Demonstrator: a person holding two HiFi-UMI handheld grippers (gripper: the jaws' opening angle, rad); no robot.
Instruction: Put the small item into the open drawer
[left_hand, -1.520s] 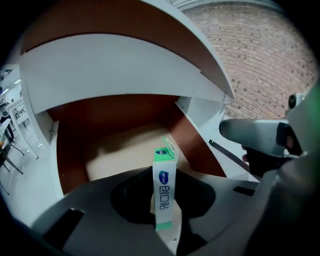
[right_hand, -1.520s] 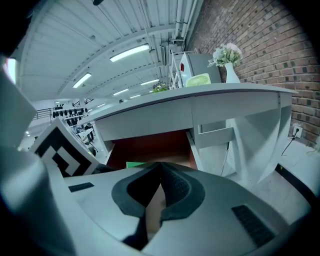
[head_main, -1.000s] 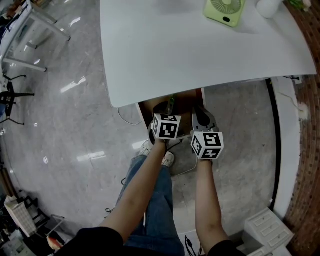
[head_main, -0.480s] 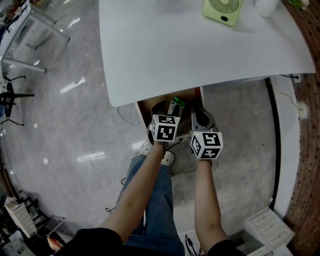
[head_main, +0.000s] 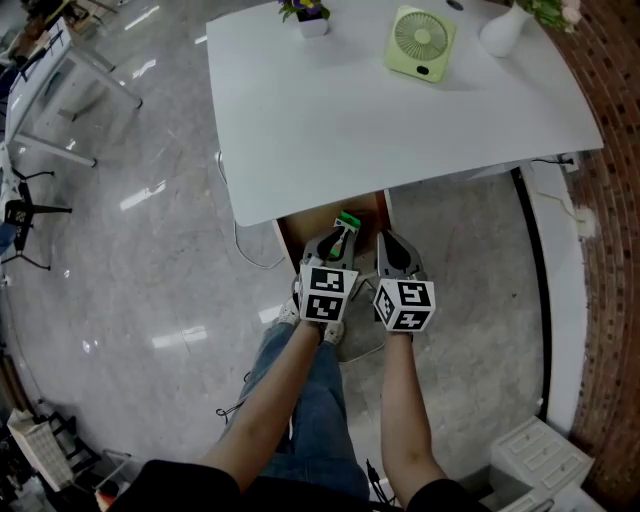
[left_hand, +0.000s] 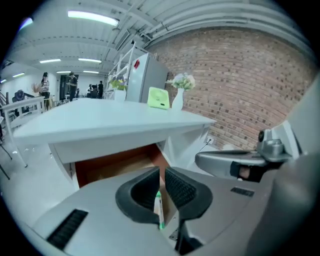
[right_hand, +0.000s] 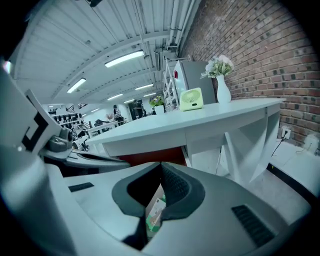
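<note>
Clerk: Entry 1, left gripper (head_main: 338, 240). Condition?

Checker: Jaws pressed onto a thin green-and-white packet (head_main: 347, 221), held edge-on. Its green end pokes out just past the tips.

Clerk: Entry 2, right gripper (head_main: 390, 245)?

Checker: Jaws closed tip to tip, apparently pinching nothing. A packet shows through the gap behind its tips. That is most likely the same 1, since the 2 grippers converge toward each other.

Clerk: Entry 3, open drawer (head_main: 303, 222)?

Checker: Brown wooden interior, directly ahead of and below the left gripper's tips, tucked under the edge of the white table (head_main: 330, 110). The packet sits over the drawer opening. I cannot tell whether it is resting inside.

Clerk: Handling note for the step in hand?

Checker: Judgement only.
- Carry the packet ahead until it is well past the drawer's near edge.
- Lower it close to the drawer floor, then part the jaws. A thin, light packet released high may flutter or catch on a wall.
- Keep the right gripper to its own side, clear of the release.
- Mind the table edge above the tips.
</note>
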